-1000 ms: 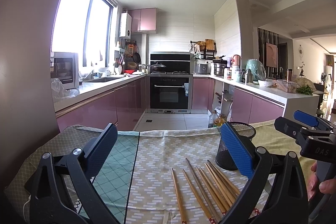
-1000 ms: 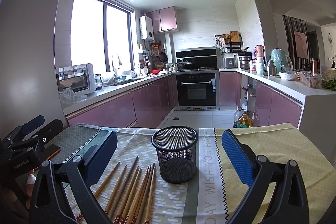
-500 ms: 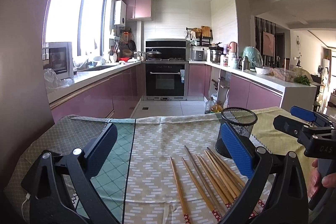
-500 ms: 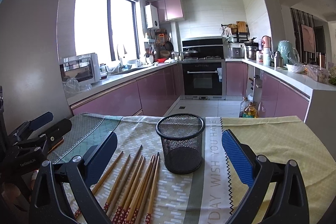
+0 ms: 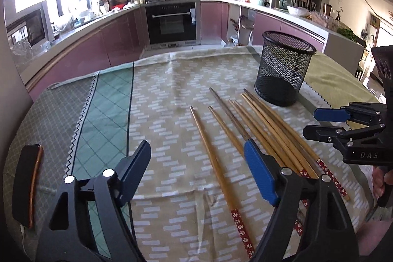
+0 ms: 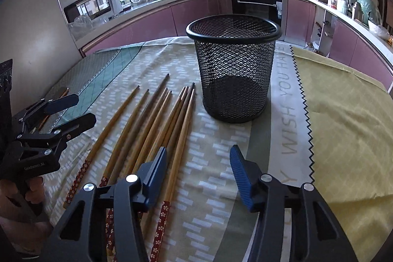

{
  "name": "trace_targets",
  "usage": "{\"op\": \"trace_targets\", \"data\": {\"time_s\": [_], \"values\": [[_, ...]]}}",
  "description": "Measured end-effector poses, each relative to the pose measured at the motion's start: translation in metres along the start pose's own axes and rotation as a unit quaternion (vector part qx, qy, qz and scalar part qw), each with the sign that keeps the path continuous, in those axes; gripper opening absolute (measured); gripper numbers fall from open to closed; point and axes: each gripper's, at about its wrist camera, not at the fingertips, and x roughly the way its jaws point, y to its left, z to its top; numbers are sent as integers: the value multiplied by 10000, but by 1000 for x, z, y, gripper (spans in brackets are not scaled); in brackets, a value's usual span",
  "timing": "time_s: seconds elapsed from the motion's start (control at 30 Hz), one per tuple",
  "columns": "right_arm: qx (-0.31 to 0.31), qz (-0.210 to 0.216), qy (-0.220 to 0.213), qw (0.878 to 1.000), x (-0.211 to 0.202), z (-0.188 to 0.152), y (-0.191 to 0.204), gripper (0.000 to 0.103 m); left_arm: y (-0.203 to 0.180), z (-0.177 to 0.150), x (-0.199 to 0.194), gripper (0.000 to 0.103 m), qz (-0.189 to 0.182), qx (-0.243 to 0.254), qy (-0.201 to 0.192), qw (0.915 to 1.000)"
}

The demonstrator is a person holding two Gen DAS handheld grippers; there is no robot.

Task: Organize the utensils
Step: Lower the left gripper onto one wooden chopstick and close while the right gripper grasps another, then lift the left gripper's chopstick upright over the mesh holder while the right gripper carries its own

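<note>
While nothing yet stands in the mesh cup (image 6: 233, 70), we count every chopstick (image 6: 152, 129) flat on the tablecloth (image 5: 167, 95) beside it; our left gripper (image 5: 196, 168) and right gripper (image 6: 199, 163) gape wide, holding nothing.

Patterned tablecloth (image 5: 172, 80), dark phone (image 5: 25, 184) at its left edge, oven (image 5: 172, 23), microwave (image 6: 92, 4)

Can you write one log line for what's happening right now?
left hand-held gripper: open, empty | right hand-held gripper: open, empty | chopsticks: on cloth | mesh cup: empty
</note>
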Motion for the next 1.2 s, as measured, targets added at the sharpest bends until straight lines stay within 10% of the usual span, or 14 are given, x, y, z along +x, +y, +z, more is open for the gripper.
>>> {"op": "trace_targets", "data": {"time_s": [0.33,0.73,1.2], "values": [[-268,-119,295,9991,12,8,8,30,-8,-3,40,51,-226,99,780,9967],[-109,101,251,9996,20,18,4,6,-2,11,49,12,-344,-192,843,9957],[-137,476,-513,9975,-30,26,0,6,10,17,23,8,-871,-611,670,9921]]}}
